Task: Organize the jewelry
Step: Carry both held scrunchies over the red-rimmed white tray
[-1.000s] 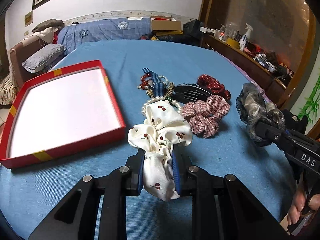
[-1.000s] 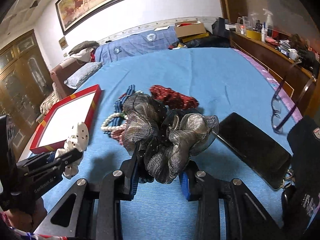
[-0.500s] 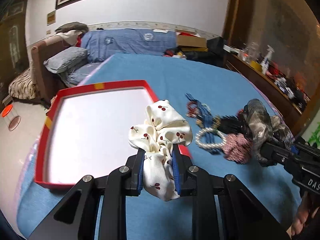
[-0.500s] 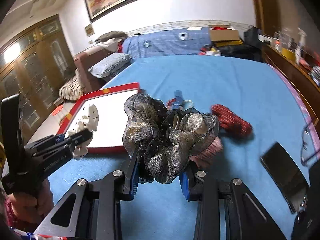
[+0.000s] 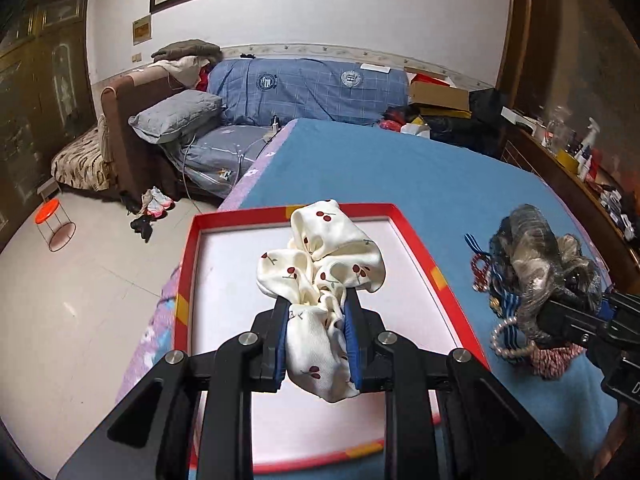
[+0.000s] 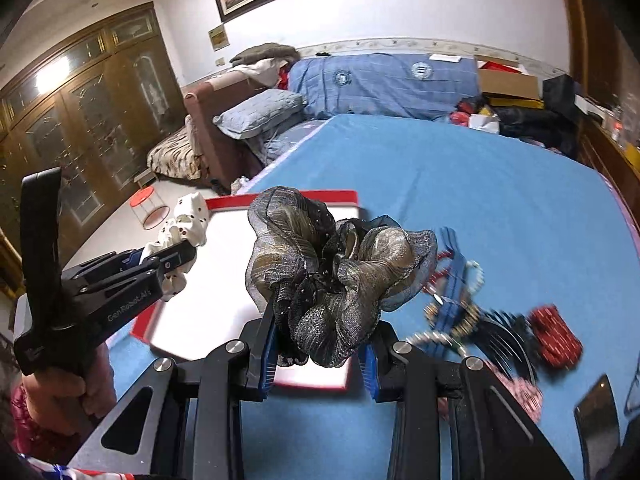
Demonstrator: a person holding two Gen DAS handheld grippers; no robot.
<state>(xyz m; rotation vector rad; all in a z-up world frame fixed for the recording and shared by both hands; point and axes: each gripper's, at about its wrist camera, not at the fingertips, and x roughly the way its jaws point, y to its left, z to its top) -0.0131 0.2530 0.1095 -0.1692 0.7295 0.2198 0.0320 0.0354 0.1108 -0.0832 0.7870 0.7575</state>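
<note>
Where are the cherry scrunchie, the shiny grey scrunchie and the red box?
cherry scrunchie (image 5: 320,264), left wrist view, its puffy top.
shiny grey scrunchie (image 6: 340,268), right wrist view, its ruffled middle.
red box (image 5: 416,240), left wrist view, its right rim.

Two matte black handheld grippers, identical in build. Left gripper (image 5: 316,330): angular linkage arms with triangular cut-outs, round silver pivot screws (four visible across the front), blue pads lining the fingers (image 5: 281,344). Right gripper (image 6: 318,350): same black links, silver screws, blue pads. White lettering printed along the side of the left unit, upright black handle behind. Left hand (image 6: 68,390): red patterned sleeve at the wrist.
</note>
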